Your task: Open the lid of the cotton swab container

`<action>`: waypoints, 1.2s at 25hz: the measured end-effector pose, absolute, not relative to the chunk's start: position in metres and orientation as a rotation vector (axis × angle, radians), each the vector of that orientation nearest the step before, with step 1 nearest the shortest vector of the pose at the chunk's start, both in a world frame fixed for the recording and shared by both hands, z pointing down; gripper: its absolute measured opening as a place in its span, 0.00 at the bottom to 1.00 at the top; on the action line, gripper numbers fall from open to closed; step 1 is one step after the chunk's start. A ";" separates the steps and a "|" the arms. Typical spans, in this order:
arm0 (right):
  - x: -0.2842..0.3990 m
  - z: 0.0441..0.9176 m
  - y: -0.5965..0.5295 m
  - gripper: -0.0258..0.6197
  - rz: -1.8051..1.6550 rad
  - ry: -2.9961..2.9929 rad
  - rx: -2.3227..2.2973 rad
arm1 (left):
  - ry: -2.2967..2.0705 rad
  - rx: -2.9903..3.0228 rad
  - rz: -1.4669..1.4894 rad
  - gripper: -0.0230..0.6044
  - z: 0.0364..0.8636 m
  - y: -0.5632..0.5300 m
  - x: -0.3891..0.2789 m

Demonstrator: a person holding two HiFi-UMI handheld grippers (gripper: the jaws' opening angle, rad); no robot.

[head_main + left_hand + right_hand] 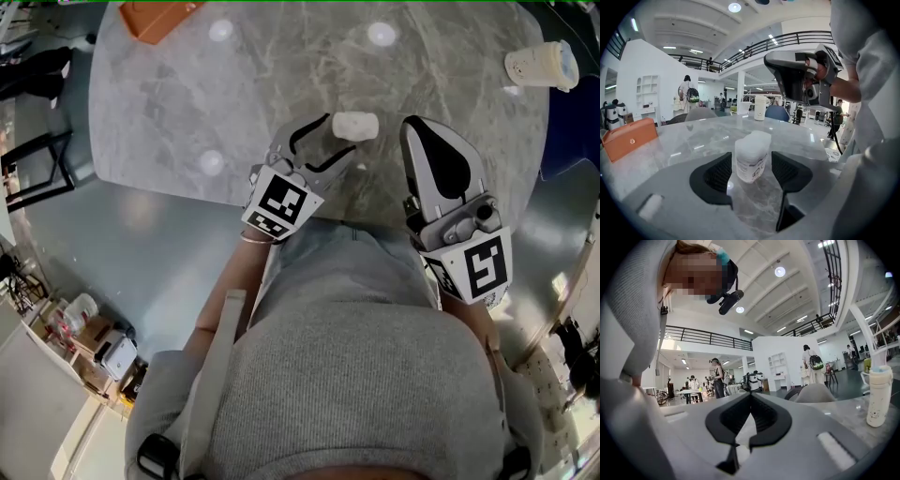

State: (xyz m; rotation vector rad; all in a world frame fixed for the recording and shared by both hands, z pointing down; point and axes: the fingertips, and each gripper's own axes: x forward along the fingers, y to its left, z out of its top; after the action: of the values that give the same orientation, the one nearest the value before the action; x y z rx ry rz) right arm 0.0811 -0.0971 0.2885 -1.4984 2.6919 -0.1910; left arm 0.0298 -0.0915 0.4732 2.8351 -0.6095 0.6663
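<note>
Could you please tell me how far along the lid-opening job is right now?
Nothing is done yet: the lid is on the container. In hand: the left gripper has its open fingers either side of the container, not gripping it. The right gripper is shut and empty. Left: grip the container, then take the lid off.

The left tool [328,142] tips forward and down, its jaws apart, with the dark pads [717,174] facing each other across a wide gap. The right tool [417,127] is held about level beside it and higher, its jaws shut pad to pad. Both point away from the body, marker cubes toward the chest. The right hand [846,89] grips its tool from behind.
</note>
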 end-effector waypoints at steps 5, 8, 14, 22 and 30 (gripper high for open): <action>0.084 0.289 -0.097 0.04 -0.191 2.697 -1.503 | -0.579 2.827 0.728 0.46 0.482 -0.093 0.033; 0.086 0.289 -0.098 0.04 -0.183 2.692 -1.509 | -0.553 2.837 0.750 0.47 0.484 -0.094 0.038; 0.089 0.290 -0.100 0.04 -0.215 2.684 -1.524 | -0.495 2.846 0.799 0.47 0.490 -0.094 0.045; 0.094 0.290 -0.104 0.04 -0.226 2.678 -1.531 | -0.405 2.867 0.853 0.48 0.494 -0.096 0.053; 0.097 0.290 -0.107 0.04 -0.223 2.679 -1.540 | -0.319 2.879 0.875 0.48 0.496 -0.096 0.061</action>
State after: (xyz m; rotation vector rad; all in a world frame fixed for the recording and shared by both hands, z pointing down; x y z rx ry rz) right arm 0.0975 -0.1070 0.2897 -1.5399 2.6786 -0.2229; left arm 0.0609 -0.0965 0.4961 2.8793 -0.3189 0.8747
